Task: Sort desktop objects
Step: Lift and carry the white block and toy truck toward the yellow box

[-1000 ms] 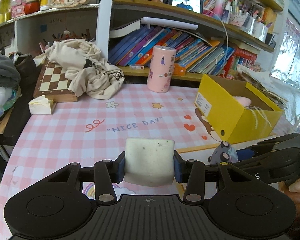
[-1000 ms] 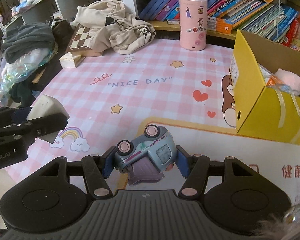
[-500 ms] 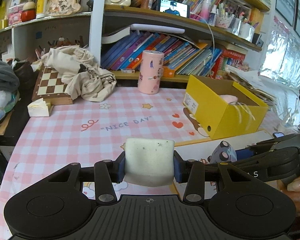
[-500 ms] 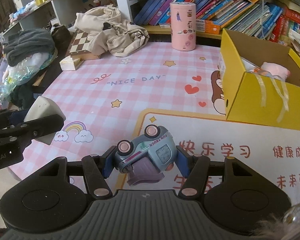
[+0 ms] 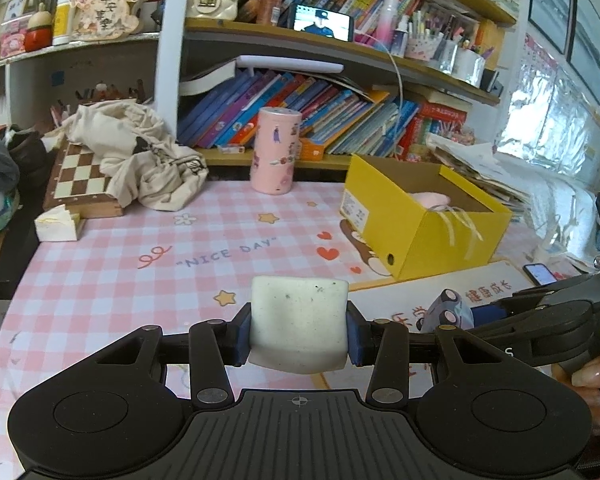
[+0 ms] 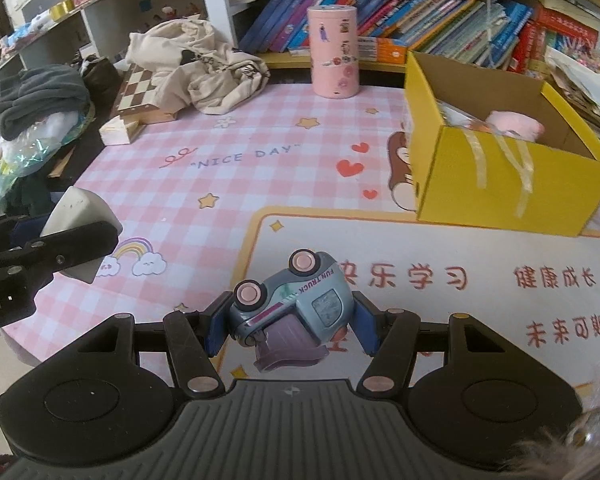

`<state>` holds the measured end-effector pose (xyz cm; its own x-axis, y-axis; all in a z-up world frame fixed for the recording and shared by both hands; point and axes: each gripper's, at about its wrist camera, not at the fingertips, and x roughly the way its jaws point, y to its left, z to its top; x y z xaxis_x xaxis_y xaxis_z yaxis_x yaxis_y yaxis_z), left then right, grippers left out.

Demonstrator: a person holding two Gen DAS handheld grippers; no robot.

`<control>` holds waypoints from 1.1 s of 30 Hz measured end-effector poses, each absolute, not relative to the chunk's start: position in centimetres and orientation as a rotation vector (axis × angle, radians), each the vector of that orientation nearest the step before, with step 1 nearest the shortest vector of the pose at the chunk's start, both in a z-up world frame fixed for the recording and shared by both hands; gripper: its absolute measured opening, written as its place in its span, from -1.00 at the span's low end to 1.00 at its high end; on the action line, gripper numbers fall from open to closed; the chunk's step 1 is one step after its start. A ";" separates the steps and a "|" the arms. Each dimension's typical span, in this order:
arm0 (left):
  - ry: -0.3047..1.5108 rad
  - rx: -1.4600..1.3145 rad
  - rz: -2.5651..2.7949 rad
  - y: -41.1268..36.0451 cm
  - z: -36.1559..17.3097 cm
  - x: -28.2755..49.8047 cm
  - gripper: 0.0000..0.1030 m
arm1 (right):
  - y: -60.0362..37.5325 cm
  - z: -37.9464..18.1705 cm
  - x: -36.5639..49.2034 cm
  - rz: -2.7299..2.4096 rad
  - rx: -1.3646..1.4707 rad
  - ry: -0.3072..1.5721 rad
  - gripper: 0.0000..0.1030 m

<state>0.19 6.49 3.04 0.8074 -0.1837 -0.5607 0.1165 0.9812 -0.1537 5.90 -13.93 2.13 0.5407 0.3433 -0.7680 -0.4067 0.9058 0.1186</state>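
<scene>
My left gripper (image 5: pixel 298 334) is shut on a white eraser block (image 5: pixel 299 322) and holds it above the near part of the pink checked tablecloth (image 5: pixel 140 280). The block also shows at the left in the right wrist view (image 6: pixel 80 216). My right gripper (image 6: pixel 286 320) is shut on a blue toy truck (image 6: pixel 290 300), tipped on its side, above a white mat with red Chinese writing (image 6: pixel 460 280). The truck shows in the left wrist view too (image 5: pixel 446 312). An open yellow box (image 6: pixel 496 184) with a pink soft item (image 6: pixel 514 126) inside stands at the right.
A pink cylinder tin (image 5: pixel 275 150) stands at the back by the bookshelf. A chessboard box (image 5: pixel 82 182) under a beige cloth (image 5: pixel 136 152) lies at the back left, with a small white box (image 5: pixel 56 224) beside it. A phone (image 5: pixel 540 274) lies at the far right.
Both grippers have drawn back and upward from the table, so more of the white mat shows. Each keeps its hold on its object.
</scene>
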 end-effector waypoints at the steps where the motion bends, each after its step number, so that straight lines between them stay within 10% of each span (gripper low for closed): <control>1: 0.613 -0.113 -0.169 6.3 3.0 0.3 -0.18 | -14.2 2.1 5.8 0.438 -0.075 0.898 0.14; 33: 0.684 -0.042 -0.364 -3.0 2.0 4.2 -0.18 | -24.4 1.2 6.3 0.250 0.044 0.951 0.14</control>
<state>4.22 -3.03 2.05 0.7147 -0.3421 -0.6100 0.3151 0.9362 -0.1559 6.27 -24.38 1.21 0.5546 0.2308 -0.7994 -0.1918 0.9704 0.1471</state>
